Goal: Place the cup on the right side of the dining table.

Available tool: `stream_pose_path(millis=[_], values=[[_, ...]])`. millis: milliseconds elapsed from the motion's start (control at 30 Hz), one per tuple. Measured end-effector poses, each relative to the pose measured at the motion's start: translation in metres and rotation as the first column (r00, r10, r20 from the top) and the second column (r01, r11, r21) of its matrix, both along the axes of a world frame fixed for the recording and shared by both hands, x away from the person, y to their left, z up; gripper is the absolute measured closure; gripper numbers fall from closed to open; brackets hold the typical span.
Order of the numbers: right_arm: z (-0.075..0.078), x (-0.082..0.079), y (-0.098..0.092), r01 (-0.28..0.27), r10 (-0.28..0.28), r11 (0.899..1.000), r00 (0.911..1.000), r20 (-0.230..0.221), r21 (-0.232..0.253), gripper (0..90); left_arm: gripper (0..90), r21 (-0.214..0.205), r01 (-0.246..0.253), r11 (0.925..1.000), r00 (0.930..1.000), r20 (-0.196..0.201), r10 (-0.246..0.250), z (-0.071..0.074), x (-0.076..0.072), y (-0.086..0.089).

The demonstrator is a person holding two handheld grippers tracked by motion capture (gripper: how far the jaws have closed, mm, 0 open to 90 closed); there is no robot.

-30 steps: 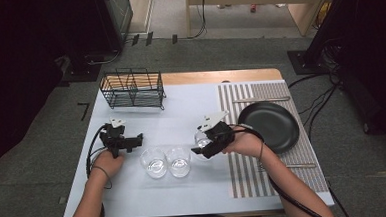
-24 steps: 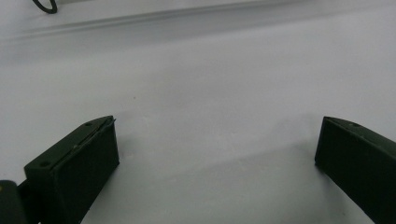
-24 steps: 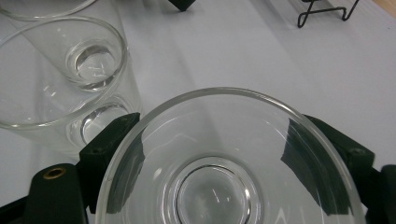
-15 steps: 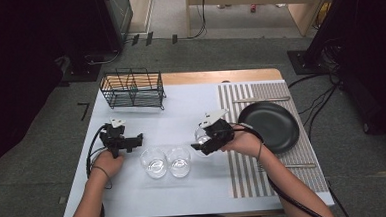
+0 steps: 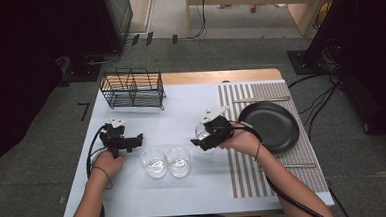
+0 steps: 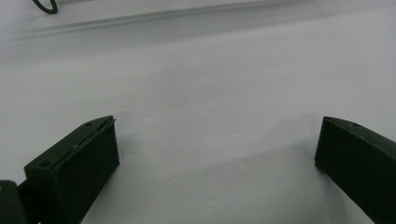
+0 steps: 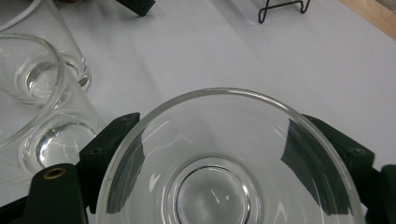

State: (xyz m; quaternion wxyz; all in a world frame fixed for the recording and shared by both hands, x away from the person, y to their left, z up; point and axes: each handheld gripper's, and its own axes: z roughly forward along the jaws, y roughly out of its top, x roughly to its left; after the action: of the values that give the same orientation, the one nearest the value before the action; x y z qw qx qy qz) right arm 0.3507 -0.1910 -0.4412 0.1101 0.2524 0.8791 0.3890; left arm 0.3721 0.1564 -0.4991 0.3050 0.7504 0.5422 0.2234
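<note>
Three glasses in play: one glass (image 7: pixel 224 158) is kept clenched by the right gripper (image 5: pixel 208 136) mid-frame, nothing shifted; left gripper (image 5: pixel 132 140) is released.

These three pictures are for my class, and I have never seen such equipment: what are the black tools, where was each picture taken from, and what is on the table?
A person sits at a white table holding a hand-operated tool in each hand. One picture looks down from above; the other two come from cameras riding on the tools. The right gripper has its jaws closed around a clear glass. The left gripper is open and holds nothing. Two more glasses stand between the hands. Farther off are a wire rack and a black plate on a striped mat.
</note>
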Motion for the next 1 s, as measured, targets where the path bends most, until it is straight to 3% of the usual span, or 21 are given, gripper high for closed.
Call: stream_pose_path(millis=[1000], values=[[-0.001,0.012,-0.003,0.107,-0.107,0.994,0.9935,0.04,-0.002,19.4,0.0,0.0,-0.001,1.0,1.0,0.001,0.001,0.0,0.0,0.0]])
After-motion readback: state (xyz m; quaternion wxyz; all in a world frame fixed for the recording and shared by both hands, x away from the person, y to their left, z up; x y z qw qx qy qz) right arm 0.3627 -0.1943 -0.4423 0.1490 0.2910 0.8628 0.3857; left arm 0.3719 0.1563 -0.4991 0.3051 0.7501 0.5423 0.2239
